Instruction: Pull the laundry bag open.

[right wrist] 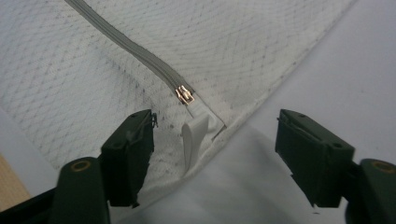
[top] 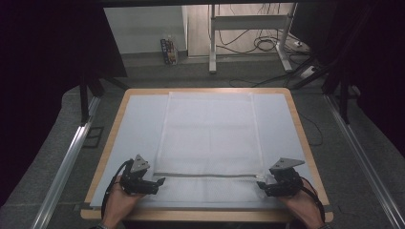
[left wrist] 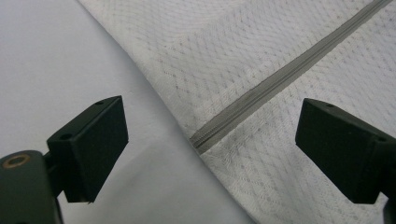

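Observation:
A white mesh bag (top: 210,133) lies flat on the table, with a grey zipper (top: 210,175) across its near end. My left gripper (top: 161,181) is open at the zipper's left end (left wrist: 205,137), jaws on either side of the bag's edge. At the zipper's right end my right gripper (top: 260,186) is open too. Its view shows the metal slider (right wrist: 184,94) and a white pull tab (right wrist: 192,140) between the jaws, untouched. The mesh bag (right wrist: 93,84) spreads beyond them.
A pale sheet (top: 138,129) covers the wooden table (top: 302,129). A person's hands (top: 119,205) hold the grippers at the near edge. Past the table stand a desk frame (top: 212,43), floor cables (top: 262,45) and a small box (top: 168,50).

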A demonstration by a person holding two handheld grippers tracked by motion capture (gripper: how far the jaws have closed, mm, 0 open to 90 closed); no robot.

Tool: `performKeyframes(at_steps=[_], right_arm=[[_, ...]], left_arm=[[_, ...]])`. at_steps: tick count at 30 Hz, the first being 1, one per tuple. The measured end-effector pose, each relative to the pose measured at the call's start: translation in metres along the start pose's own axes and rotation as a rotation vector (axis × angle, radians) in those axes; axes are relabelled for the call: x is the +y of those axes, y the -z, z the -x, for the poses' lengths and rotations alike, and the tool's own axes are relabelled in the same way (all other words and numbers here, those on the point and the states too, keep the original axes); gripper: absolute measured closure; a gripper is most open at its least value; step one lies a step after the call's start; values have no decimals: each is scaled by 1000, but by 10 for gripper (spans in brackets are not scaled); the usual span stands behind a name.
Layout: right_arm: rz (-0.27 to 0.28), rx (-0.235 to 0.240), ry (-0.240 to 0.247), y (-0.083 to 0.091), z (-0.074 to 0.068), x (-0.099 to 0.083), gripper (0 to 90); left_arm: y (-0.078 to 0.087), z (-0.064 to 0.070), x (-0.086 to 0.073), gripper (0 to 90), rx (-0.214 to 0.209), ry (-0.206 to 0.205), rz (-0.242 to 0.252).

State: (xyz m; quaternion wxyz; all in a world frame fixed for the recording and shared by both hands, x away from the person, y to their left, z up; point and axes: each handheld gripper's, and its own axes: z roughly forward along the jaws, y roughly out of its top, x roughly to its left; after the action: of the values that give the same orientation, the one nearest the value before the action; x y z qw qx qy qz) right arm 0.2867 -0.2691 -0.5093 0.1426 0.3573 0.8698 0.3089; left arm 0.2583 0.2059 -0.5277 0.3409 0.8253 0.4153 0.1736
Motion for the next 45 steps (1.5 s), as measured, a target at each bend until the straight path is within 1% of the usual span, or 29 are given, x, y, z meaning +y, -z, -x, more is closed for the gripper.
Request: performKeyframes(at_steps=[2,4,6,8,9,10,11,12,15,16,18,19,20,21,22,23,25,27,29,32,33,35,37,39,41,43,44,45], right_arm=[[2,-2,11,-3,0,0,229],[1,7,14,-8,-1,1,200],[-22,11,29,-14,-3,1,181],[-17,6,39,-16,-3,2,195],[-19,12,40,-16,-3,2,219],[-28,12,25,-15,-3,3,271],[-28,12,25,-15,-3,3,271],[-34,10,17,-15,-4,4,295],[-58,-3,8,-14,-8,6,394],[-63,-8,5,-12,-9,6,460],[-63,-6,4,-12,-9,6,477],[-62,-5,4,-11,-9,6,513],[-56,-9,3,-10,-8,6,581],[-56,-9,3,-10,-8,6,581],[-53,-8,-4,-10,-8,5,613],[-48,-12,3,-9,-7,5,683],[-44,2,10,-9,-7,5,731],[-44,18,33,-9,-8,5,791],[-47,21,31,-8,-8,5,795],[-45,33,41,-8,-7,6,797],[-47,33,36,-7,-7,6,786],[-47,26,46,-6,-6,5,763],[-50,24,49,-5,-7,5,774],[-46,3,81,-3,-10,6,804],[-47,-15,106,-3,-13,7,810],[-23,-20,116,0,-15,8,809],[-5,-12,102,2,-13,9,797],[-5,-12,102,2,-13,9,797]], left_arm=[[-1,1,0,95,0,-5,-4],[-2,1,1,96,-1,-10,-9],[-3,2,1,96,-1,-14,-10],[-3,2,1,96,-1,-18,-13],[-4,3,1,96,-2,-22,-16],[-4,3,1,96,-1,-23,-16],[-4,3,1,96,0,-25,-18],[-4,3,1,96,0,-28,-19],[-3,3,1,96,1,-29,-17],[-3,3,1,96,2,-30,-17],[-3,4,1,96,3,-32,-19],[-3,4,1,96,3,-33,-20],[-4,4,2,96,3,-33,-20],[-4,4,2,96,3,-33,-20],[-4,4,2,96,1,-33,-19],[-4,4,2,97,2,-34,-19],[-5,4,2,97,2,-35,-21],[-5,5,2,98,4,-38,-24],[-5,5,2,98,4,-38,-24],[-5,4,2,98,5,-37,-24],[-5,4,2,98,6,-36,-24],[-5,4,2,98,6,-36,-24],[-5,4,2,98,8,-37,-25],[-5,4,2,99,10,-39,-28],[-5,5,2,99,10,-40,-25],[-5,5,3,99,9,-40,-23],[-5,5,3,99,7,-39,-21],[-5,5,3,99,7,-39,-21]])
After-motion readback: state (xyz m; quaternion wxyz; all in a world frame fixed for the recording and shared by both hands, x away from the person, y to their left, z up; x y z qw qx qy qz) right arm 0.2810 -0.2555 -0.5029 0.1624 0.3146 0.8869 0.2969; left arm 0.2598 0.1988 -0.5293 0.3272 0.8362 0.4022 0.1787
